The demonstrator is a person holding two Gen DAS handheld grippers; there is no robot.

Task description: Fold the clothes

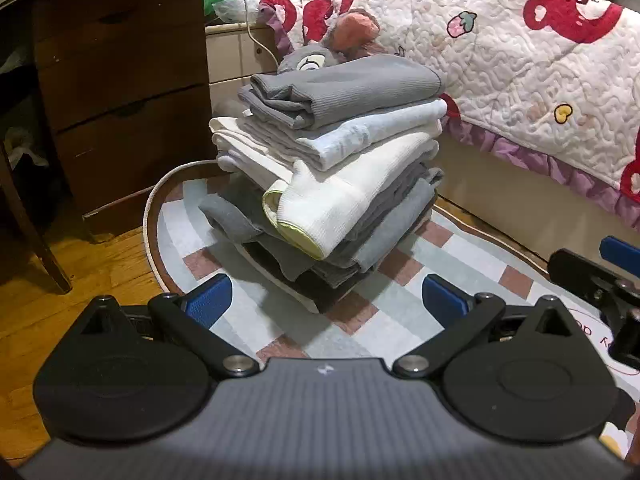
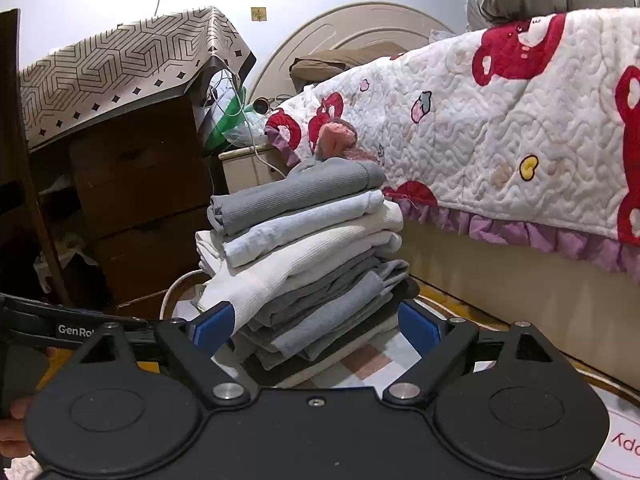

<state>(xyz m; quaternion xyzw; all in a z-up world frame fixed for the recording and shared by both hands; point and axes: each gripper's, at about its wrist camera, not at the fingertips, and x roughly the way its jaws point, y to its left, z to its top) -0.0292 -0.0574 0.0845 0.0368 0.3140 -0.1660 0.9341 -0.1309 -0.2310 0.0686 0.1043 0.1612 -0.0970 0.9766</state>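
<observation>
A stack of folded clothes (image 1: 328, 176) stands on a checked rug (image 1: 256, 312), with a grey ribbed garment (image 1: 352, 88) on top, white ones below and grey and dark ones at the bottom. My left gripper (image 1: 326, 300) is open just in front of the stack's base, holding nothing. In the right wrist view the same stack (image 2: 304, 248) rises ahead, and my right gripper (image 2: 316, 326) is open with its blue pads on either side of the lower grey layers. The right gripper also shows at the right edge of the left wrist view (image 1: 612, 280).
A bed with a quilted cover (image 1: 520, 60) runs along the right. A dark wooden drawer unit (image 1: 120, 92) stands at the left, beside a chair leg (image 1: 36, 232). A plush toy (image 1: 340, 40) sits behind the stack. A hand (image 2: 16, 420) holds the left gripper.
</observation>
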